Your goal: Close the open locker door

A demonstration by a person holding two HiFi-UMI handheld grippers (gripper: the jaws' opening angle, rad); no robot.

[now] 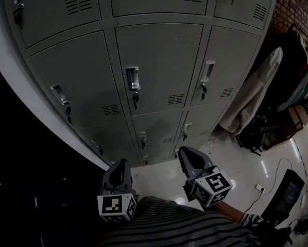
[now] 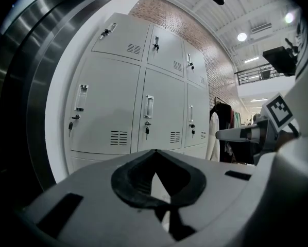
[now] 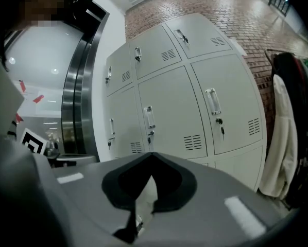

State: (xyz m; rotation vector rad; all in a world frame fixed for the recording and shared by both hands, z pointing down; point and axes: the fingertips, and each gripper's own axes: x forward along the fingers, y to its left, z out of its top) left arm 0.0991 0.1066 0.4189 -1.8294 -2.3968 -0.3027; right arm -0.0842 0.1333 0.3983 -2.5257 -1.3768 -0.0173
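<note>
All doors on the grey steel locker bank (image 1: 159, 66) at 12 o'clock look shut, so the left gripper (image 1: 121, 163) and right gripper (image 1: 187, 153) idle low, jaws together, empty.

Grey metal locker doors (image 1: 159, 60), all flush shut, upright handles (image 1: 132, 77), keys (image 1: 135, 100) hanging below, louvred vents (image 1: 175, 99) low right.

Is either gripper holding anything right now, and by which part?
Nothing is held. The left gripper and the right gripper both have their jaws together on nothing, apart from the lockers.
</note>
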